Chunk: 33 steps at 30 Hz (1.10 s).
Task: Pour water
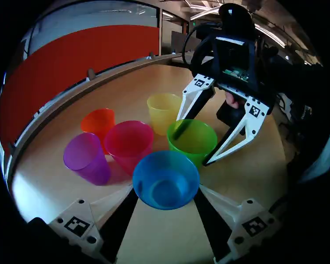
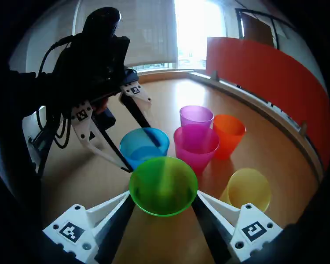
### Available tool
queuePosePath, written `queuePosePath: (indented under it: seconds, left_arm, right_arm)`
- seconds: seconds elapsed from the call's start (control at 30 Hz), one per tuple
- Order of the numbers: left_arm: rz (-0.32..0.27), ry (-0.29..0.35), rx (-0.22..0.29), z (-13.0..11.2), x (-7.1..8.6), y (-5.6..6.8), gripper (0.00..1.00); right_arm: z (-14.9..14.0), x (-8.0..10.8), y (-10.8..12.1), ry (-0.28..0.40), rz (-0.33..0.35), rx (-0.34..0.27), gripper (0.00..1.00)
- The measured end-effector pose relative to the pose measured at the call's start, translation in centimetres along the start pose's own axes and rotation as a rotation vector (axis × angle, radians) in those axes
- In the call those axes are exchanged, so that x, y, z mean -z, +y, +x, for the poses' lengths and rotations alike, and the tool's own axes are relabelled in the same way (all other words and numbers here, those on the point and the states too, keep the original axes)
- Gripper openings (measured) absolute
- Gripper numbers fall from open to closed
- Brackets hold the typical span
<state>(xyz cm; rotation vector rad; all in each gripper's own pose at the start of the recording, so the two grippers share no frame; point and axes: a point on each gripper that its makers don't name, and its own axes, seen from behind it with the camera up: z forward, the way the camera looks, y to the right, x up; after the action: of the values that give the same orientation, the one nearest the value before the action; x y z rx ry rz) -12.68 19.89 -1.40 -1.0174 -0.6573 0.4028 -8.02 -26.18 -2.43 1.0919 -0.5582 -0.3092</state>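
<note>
Two cups gripped at a wooden table point(image 1: 253, 163).
The left gripper point(image 1: 166, 190) has its jaws clamped on the blue cup point(image 1: 166, 178); the right gripper point(image 2: 163, 194) clamps the green cup point(image 2: 163, 185) alongside.

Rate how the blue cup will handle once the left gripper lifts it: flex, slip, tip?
The blue cup looks like thin translucent plastic, so its wall probably flexes in the left gripper. Its smooth tapered sides may let it slip downward. It is probably light, and the green cup stands close, so a tilt could nudge it.
</note>
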Motion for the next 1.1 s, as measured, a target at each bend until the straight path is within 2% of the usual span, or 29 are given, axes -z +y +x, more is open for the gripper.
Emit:
queuePosePath:
  seconds: [0.37, 1.1]
  left_arm:
    - [0.011, 0.007, -0.010, 0.3, 0.4, 0.1, 0.83]
    - [0.060, 0.084, -0.013, 2.5, 3.8, 0.4, 0.83]
  right_arm:
    - [0.8, 0.6, -0.3, 0.016, -0.001, 0.008, 0.88]
    - [2.9, 2.7, -1.0, 0.062, -0.035, 0.024, 0.88]
